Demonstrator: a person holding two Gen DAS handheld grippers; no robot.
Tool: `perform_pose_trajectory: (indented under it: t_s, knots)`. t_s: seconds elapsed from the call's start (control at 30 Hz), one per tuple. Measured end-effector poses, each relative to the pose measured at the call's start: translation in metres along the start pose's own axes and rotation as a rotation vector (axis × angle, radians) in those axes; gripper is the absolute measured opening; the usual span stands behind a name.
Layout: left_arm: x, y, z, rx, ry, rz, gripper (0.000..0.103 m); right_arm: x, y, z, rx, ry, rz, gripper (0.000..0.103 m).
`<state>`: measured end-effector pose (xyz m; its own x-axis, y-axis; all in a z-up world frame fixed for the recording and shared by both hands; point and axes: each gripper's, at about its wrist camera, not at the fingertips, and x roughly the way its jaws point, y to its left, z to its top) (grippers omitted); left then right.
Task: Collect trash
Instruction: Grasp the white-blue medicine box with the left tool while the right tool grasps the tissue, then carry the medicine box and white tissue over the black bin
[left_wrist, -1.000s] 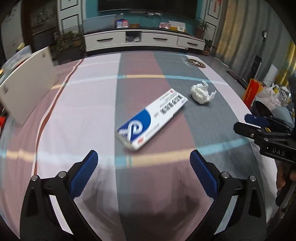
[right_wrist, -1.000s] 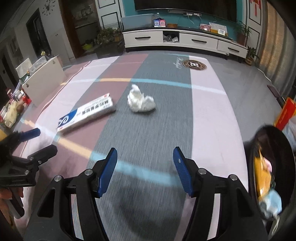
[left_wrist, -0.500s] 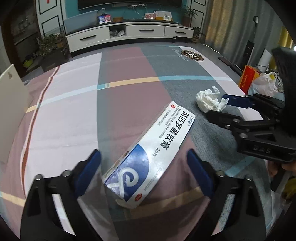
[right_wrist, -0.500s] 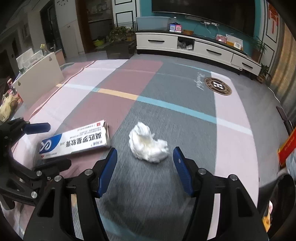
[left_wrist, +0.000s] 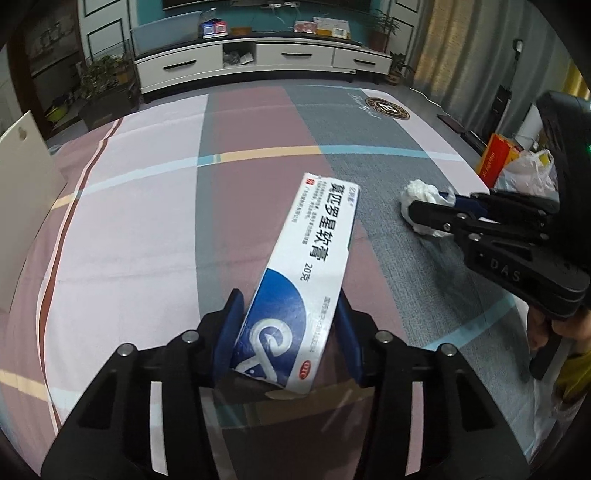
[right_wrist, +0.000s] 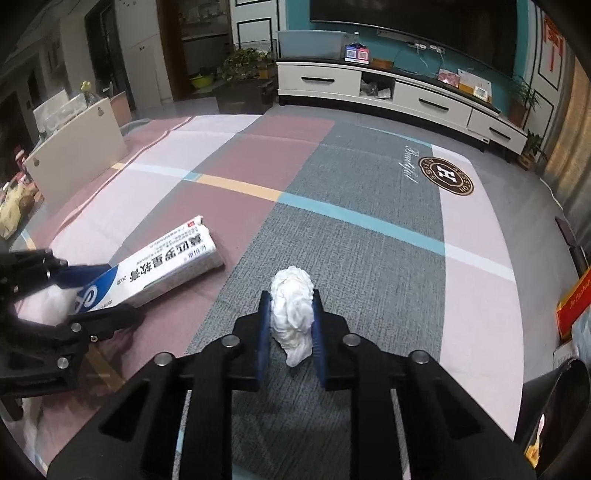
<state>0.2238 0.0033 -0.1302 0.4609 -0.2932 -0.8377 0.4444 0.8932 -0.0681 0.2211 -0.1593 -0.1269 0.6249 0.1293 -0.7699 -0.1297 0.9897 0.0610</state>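
My jaws have just been closing: the left gripper (left_wrist: 288, 328) is clamping the blue end of the ointment box (left_wrist: 310, 266), which is pointing toward one o'clock over the patchwork rug (left_wrist: 147, 221); the right gripper (right_wrist: 290, 325) is squeezing the crumpled tissue (right_wrist: 291, 310), at the box's three o'clock.

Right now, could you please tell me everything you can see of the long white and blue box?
The box is a long, slim carton, apparently thin cardboard, white with a blue patch and white swirl logo at one end and dark printed characters along its face. Its near end flap looks open and crumpled. The left gripper has just been closing, and its blue fingers now clamp that logo end. The far end points away across the patchwork cloth; whether it rests there is unclear.
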Motion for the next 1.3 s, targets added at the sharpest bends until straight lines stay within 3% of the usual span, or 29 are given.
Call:
perform_pose_trajectory:
  t_s: [0.47,0.83,1.3]
  knots:
    - [-0.039,-0.009,-0.029,-0.122,-0.038,-0.005,0.047,-0.073,0.003,-0.040,0.058,-0.055,0.057,0.019]
    - [-0.076,-0.027,-0.072,-0.173,-0.050,-0.065,0.047,-0.116,0.020,-0.086,0.043,-0.065,0.065,0.019]
    - [-0.122,-0.059,-0.095,-0.167,-0.115,-0.039,0.047,-0.167,0.021,-0.122,0.089,-0.090,0.076,0.019]
